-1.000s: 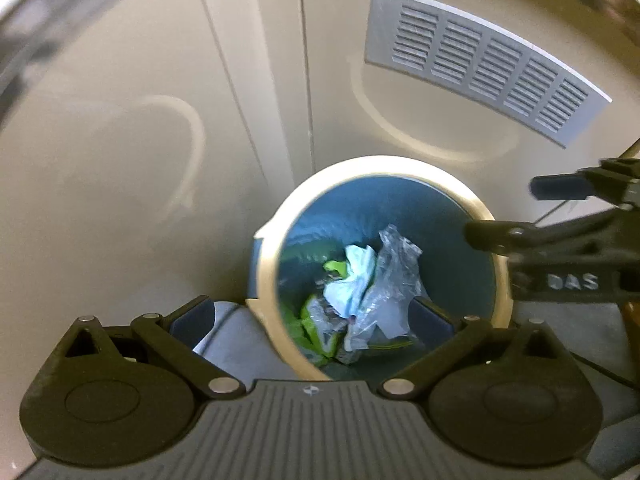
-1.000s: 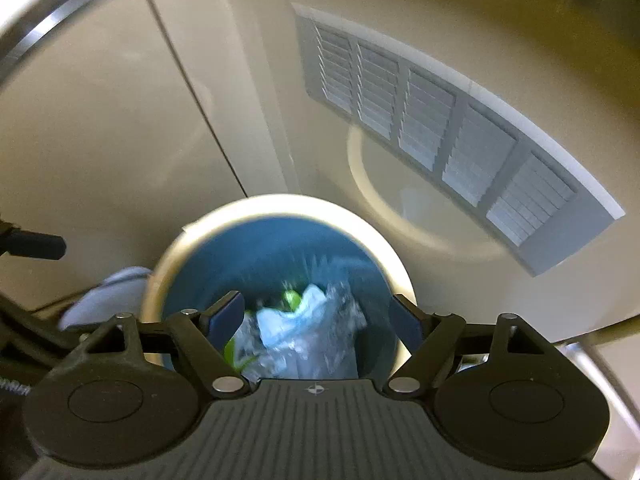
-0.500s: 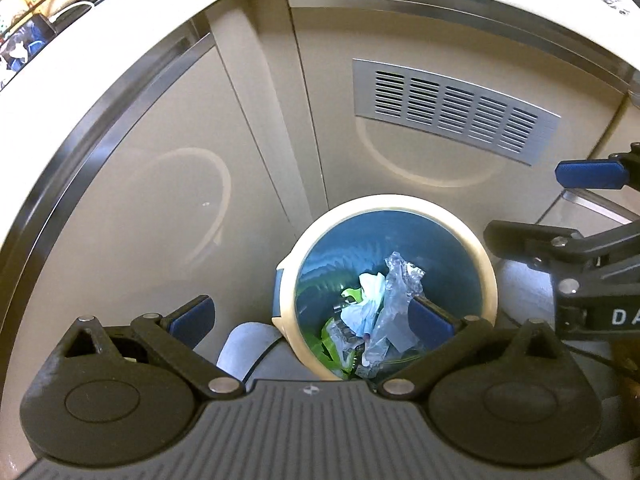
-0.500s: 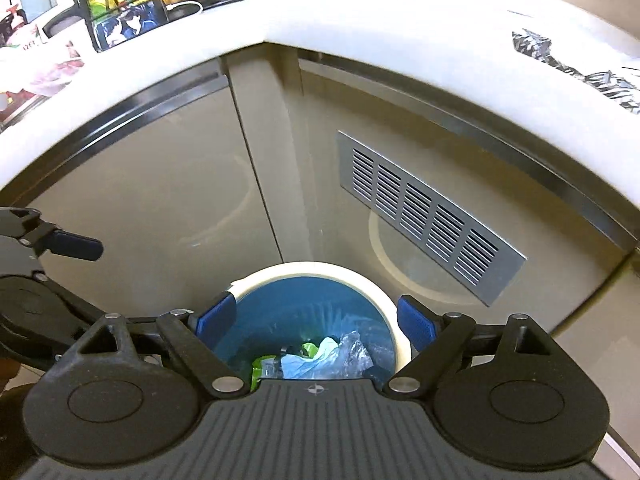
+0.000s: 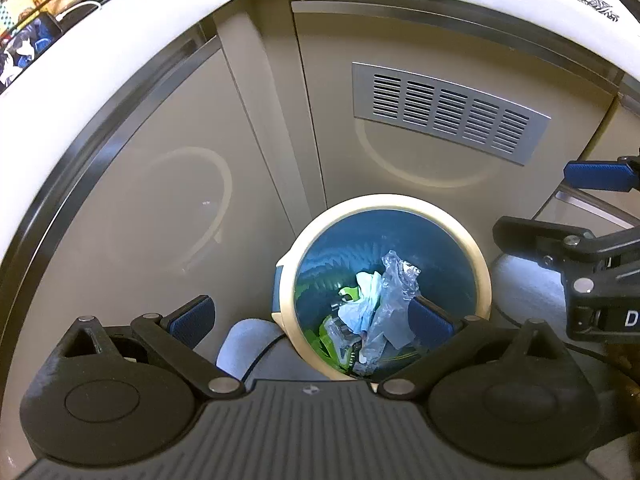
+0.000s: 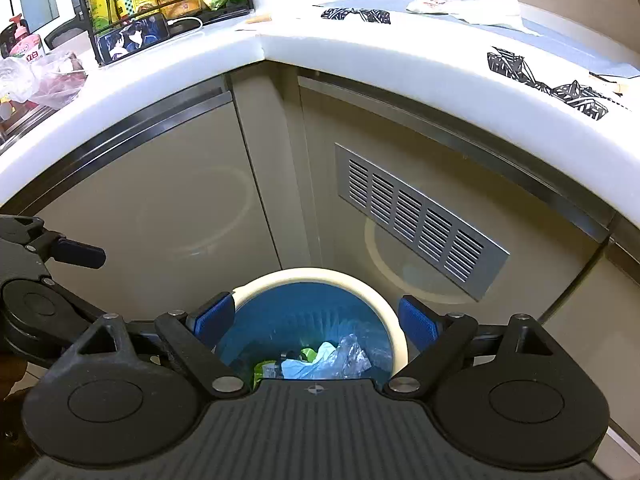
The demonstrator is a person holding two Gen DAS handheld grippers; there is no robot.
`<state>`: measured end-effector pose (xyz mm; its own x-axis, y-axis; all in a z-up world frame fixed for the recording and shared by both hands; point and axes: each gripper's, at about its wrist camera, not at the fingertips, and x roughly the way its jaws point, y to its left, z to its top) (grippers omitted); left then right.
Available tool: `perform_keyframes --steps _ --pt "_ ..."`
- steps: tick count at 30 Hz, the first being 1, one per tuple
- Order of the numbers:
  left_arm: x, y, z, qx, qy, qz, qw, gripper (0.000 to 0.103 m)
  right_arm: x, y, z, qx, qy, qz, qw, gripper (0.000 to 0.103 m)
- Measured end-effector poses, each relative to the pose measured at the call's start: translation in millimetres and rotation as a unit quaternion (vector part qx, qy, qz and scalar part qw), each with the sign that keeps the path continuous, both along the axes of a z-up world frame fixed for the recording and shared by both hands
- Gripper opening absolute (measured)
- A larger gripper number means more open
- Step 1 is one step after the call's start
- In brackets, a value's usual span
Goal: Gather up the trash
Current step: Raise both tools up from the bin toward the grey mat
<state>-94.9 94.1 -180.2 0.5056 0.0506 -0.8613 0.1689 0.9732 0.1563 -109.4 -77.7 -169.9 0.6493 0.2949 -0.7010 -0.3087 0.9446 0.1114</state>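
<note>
Right wrist view: right gripper [image 6: 316,320] fingers spread wide, nothing between them.
Just below the fingers: round trash bin [image 6: 394,336] with cream rim and blue liner, holding collected wrappers [image 6: 324,360].
Left wrist view: left gripper [image 5: 312,318] fingers also wide apart and empty; the bin sits under its right finger.
Far above the fingers: white desk [image 6: 400,52]; crumpled paper trash [image 6: 480,0] lies near its back edge, up and right, long axis running sideways.
Nearer hand: probably the right, judging by which side the trash lies on.
Only in right view: the desk top and its trash; the left view gives the fuller look into the bin.
</note>
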Motion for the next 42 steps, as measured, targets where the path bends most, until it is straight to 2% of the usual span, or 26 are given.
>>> perform_keyframes --steps 6,12,21,25,31,35,39,42 --pt "1.5 1.2 -2.4 -0.005 0.010 -0.002 0.9999 0.103 -1.3 0.4 -0.5 0.000 0.000 0.000 1.000 0.090" --pt "4.3 0.0 -9.8 -0.012 0.038 -0.012 0.9991 0.103 0.4 -2.7 -1.4 0.003 0.004 -0.004 1.000 0.090" --pt "5.4 -1.3 -13.5 -0.008 0.044 -0.013 0.9989 0.103 2.9 -4.2 -1.6 0.002 0.008 -0.003 1.000 0.090" --pt "4.5 -0.9 -2.0 -0.006 0.014 -0.021 0.9997 0.103 1.5 -6.3 11.0 0.002 -0.012 -0.009 1.000 0.090" --pt "13.7 4.0 38.7 -0.003 -0.051 -0.025 0.9984 0.103 6.0 -20.8 50.2 0.034 -0.072 -0.020 0.997 0.090" --pt "25.8 5.8 70.4 -0.013 -0.091 -0.010 0.9957 0.103 11.6 -33.8 75.9 0.056 -0.114 -0.031 0.991 0.090" --pt "37.7 7.0 100.9 -0.032 -0.127 0.007 0.9913 0.103 24.9 -47.8 101.6 0.057 -0.167 -0.051 0.983 0.091" --pt "50.8 5.4 124.6 -0.041 -0.159 0.017 0.9862 0.103 44.2 -60.1 118.4 0.059 -0.200 -0.077 0.975 0.096"
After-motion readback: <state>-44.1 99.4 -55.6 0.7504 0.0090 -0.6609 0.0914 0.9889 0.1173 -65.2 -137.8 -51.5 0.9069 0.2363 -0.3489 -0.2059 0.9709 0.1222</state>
